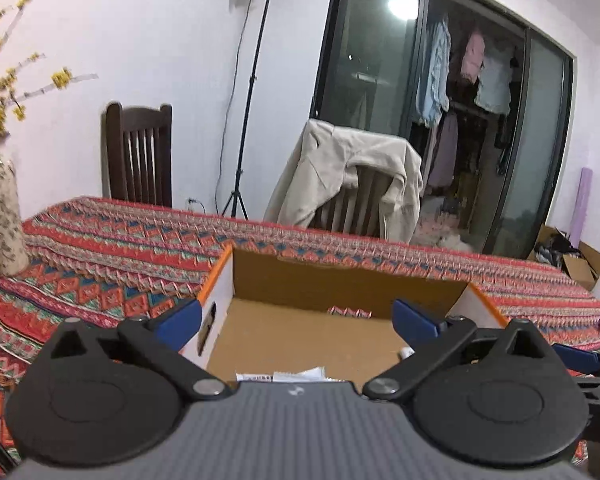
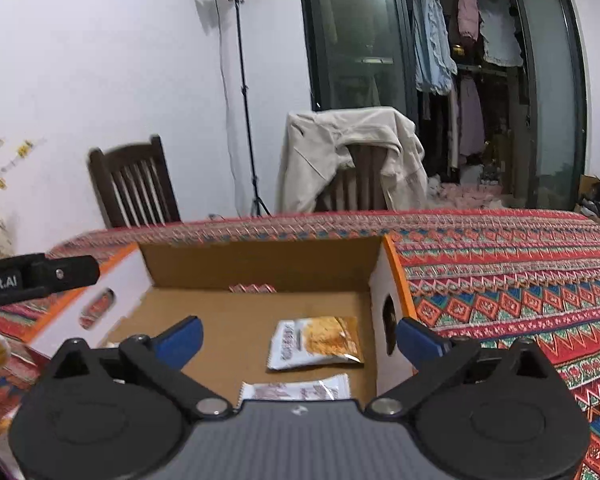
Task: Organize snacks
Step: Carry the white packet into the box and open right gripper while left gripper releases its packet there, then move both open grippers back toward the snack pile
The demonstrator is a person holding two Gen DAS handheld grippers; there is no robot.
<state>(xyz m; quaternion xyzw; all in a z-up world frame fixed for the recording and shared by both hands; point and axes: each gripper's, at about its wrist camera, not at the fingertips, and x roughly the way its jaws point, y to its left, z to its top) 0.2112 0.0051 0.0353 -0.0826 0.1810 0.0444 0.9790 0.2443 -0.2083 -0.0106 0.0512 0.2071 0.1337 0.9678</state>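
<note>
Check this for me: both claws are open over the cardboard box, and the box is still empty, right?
Not quite. Both claws, left and right, are open over the box, but it isn't empty: the right wrist view shows an orange packet and a white packet on its floor.

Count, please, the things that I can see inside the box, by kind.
Snack packets: 2, one orange, one white and pink
Total: 2 visible in the box; the grippers hide part of its floor.
</note>
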